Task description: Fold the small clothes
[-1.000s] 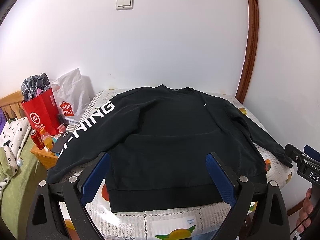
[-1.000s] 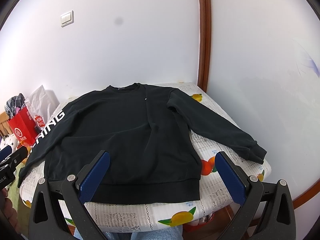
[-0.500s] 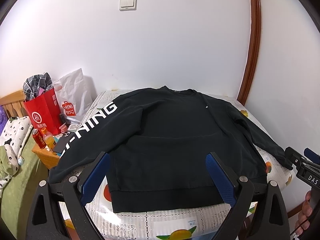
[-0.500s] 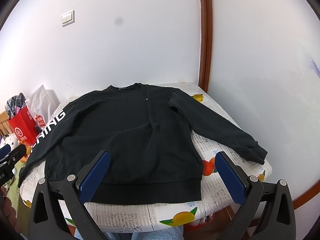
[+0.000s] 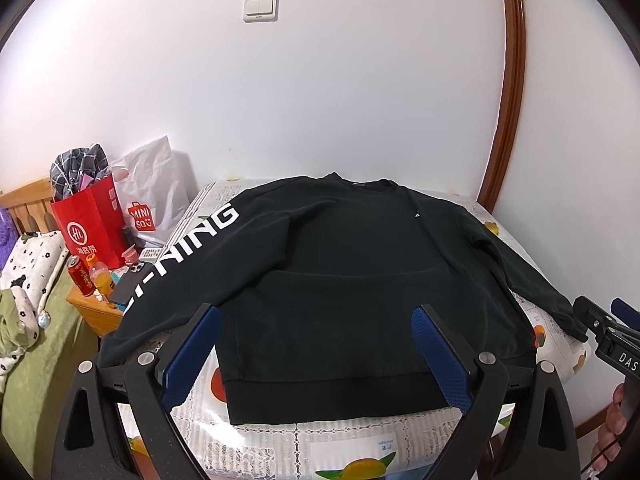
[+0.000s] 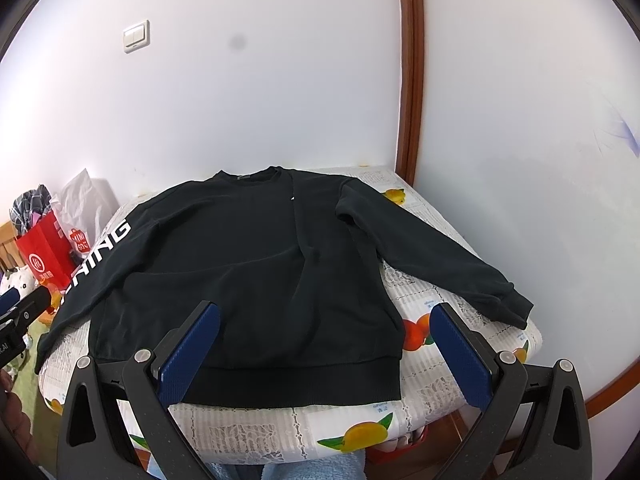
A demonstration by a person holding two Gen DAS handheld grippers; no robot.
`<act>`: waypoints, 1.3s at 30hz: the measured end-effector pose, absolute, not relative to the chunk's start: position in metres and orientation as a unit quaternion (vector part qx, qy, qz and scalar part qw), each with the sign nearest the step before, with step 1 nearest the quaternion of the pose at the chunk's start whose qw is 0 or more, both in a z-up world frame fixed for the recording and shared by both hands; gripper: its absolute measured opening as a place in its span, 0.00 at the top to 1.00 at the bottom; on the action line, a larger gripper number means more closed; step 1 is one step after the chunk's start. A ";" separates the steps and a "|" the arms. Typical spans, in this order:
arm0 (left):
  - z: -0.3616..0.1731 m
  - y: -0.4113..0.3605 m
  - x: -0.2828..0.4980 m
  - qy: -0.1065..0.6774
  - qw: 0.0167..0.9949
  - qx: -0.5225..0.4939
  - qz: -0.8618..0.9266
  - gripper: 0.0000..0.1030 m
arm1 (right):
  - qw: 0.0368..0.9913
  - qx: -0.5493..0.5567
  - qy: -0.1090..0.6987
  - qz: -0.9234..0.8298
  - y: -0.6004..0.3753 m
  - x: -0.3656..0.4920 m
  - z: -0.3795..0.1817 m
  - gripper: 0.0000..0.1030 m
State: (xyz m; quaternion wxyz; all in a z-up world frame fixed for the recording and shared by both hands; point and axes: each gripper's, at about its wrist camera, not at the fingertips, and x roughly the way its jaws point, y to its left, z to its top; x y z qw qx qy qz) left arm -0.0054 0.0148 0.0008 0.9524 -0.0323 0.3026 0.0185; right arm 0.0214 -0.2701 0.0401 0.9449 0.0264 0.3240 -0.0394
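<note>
Left tool (image 5: 316, 346) and right tool (image 6: 325, 342): blue pads spread wide, nothing between them, both held above the near hem. Black sweatshirt (image 5: 344, 276) lies flat, front up, on the fruit-print bench cover (image 6: 432, 364); hem nearest, collar toward the wall, long axis near to far. Sleeves are spread left and right. White lettering on the left sleeve reads "-NING". Beyond, a white bag (image 5: 150, 196) reads "MINISO", beside a red bag (image 5: 90, 228).
</note>
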 end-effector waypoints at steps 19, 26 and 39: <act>0.003 0.017 -0.007 0.298 0.954 -0.035 0.017 0.06 | 0.945 0.026 0.323 -0.041 -0.273 0.020 0.043 0.00; -0.003 0.020 -0.004 0.299 0.953 -0.037 0.017 0.06 | 0.944 0.022 0.327 -0.050 -0.277 0.023 0.041 0.00; -0.080 0.090 0.042 0.372 0.917 -0.134 0.047 0.08 | 0.936 0.025 0.351 -0.017 -0.280 0.065 -0.014 0.00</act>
